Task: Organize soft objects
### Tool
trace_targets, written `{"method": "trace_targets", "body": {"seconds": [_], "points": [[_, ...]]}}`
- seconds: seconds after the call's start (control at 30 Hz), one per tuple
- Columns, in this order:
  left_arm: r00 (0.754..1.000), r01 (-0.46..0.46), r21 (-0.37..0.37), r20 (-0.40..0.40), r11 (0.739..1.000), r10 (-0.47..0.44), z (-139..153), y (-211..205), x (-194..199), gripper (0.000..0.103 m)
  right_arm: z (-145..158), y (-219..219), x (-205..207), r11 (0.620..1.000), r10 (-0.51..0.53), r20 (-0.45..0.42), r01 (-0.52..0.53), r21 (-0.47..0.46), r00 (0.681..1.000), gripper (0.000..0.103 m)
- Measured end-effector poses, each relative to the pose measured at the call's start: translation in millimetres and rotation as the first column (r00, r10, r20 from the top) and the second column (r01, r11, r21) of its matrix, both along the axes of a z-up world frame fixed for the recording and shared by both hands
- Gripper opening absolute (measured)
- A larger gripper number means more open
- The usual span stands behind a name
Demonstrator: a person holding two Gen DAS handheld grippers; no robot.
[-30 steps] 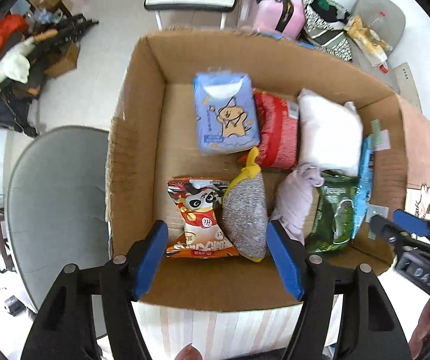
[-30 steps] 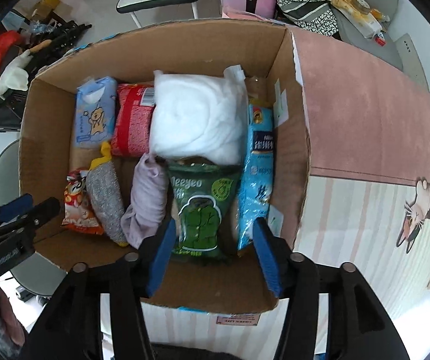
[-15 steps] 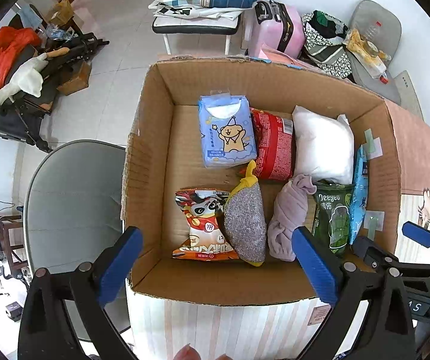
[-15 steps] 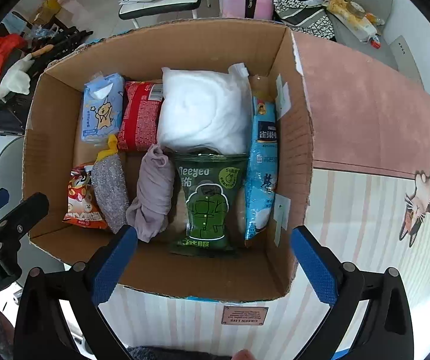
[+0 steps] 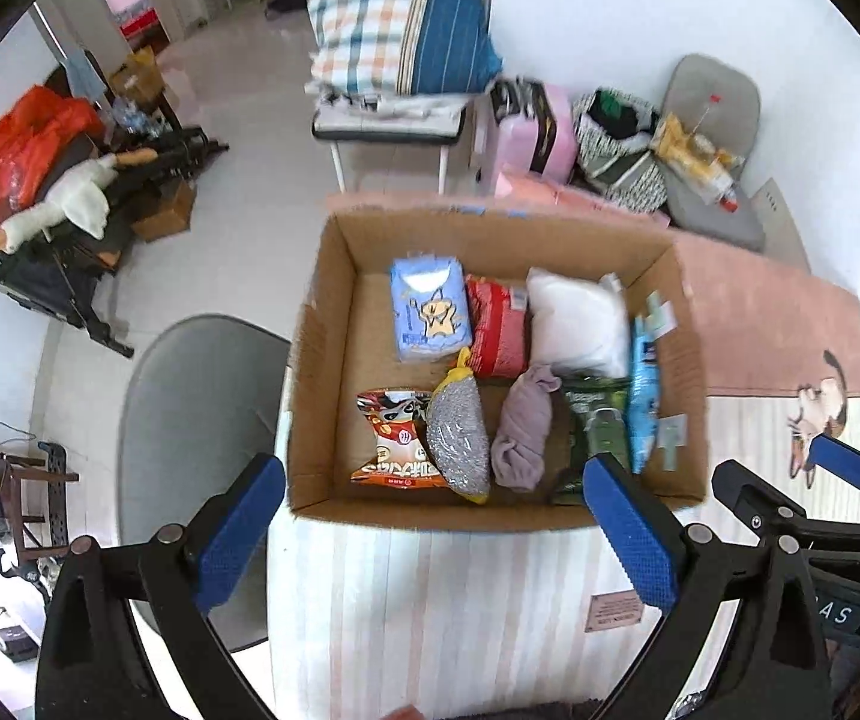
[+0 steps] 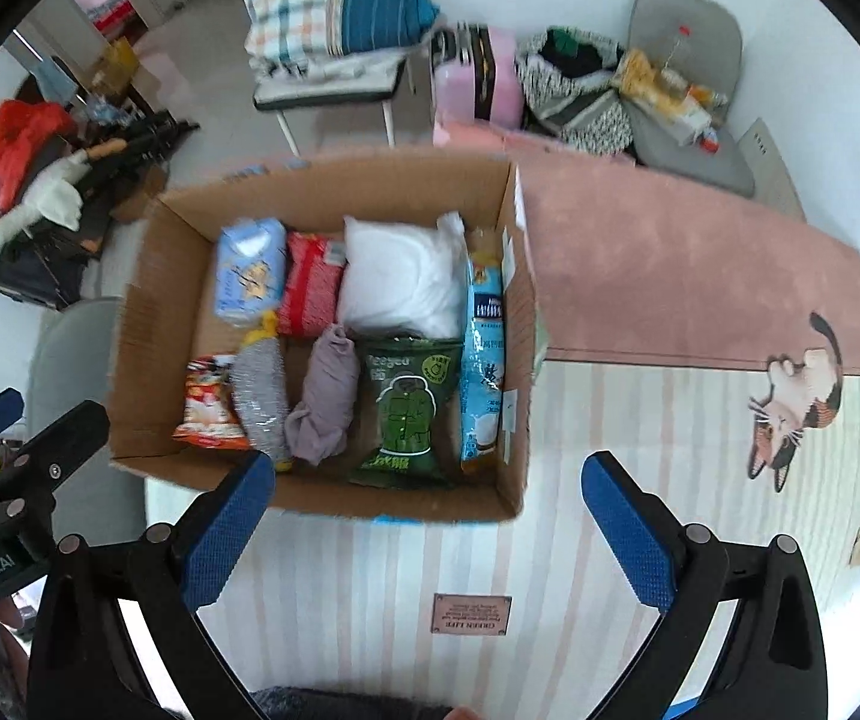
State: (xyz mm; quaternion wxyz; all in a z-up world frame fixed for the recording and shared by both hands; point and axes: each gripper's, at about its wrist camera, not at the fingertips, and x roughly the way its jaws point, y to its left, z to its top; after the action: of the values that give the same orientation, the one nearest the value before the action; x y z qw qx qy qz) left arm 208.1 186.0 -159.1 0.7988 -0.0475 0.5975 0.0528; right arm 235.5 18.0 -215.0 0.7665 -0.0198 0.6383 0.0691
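An open cardboard box stands on a striped and pink mat. In it lie a blue tissue pack, a red pack, a white pillow pack, an orange snack bag, a grey scrubber with a yellow end, a lilac cloth, a green bag and a blue bag. My left gripper is open and empty, in front of the box. My right gripper is open and empty, near the box's front right corner.
A grey round seat stands left of the box. Behind it are a chair with a plaid pillow, a pink suitcase, bags on a grey chair and a cluttered stand with a toy goose.
Both grippers have opened wide and drawn back and up from the box. The box now looks smaller and farther away. The things in the box have not moved.
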Motion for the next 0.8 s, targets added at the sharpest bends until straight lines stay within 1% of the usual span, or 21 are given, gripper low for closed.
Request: {"method": "trace_targets", "body": {"seconds": [0.2,0.3,0.43,0.67,0.8], "points": [[0.996,0.001,0.014,0.086,1.000,-0.003,55.9,-6.8,-32.0,0.102,62.3,-7.8,-41.7,1.000,0.015,0.105,-0.018,0.023,0.994,0.103],[0.993,0.006,0.014,0.117,1.000,-0.007,78.2,-8.7,-46.2,0.102,90.7,-11.4,-61.7,0.999,0.019,0.154,-0.023,0.025,0.988,0.103],[0.986,-0.011,0.010,0.165,1.000,0.009,106.6,-7.4,-65.8,0.102,129.7,-16.3,-86.0,0.999,0.023,0.223,-0.030,0.026,0.975,0.103],[0.976,0.002,0.006,0.216,1.000,-0.003,140.5,-12.6,-91.6,0.102,187.9,-23.7,-119.7,0.999,0.035,0.323,-0.042,0.015,0.946,0.103],[0.974,0.006,0.012,0.227,1.000,-0.009,149.4,-15.4,-100.0,0.102,206.4,-27.8,-132.4,0.999,0.038,0.348,-0.044,0.009,0.937,0.103]]}}
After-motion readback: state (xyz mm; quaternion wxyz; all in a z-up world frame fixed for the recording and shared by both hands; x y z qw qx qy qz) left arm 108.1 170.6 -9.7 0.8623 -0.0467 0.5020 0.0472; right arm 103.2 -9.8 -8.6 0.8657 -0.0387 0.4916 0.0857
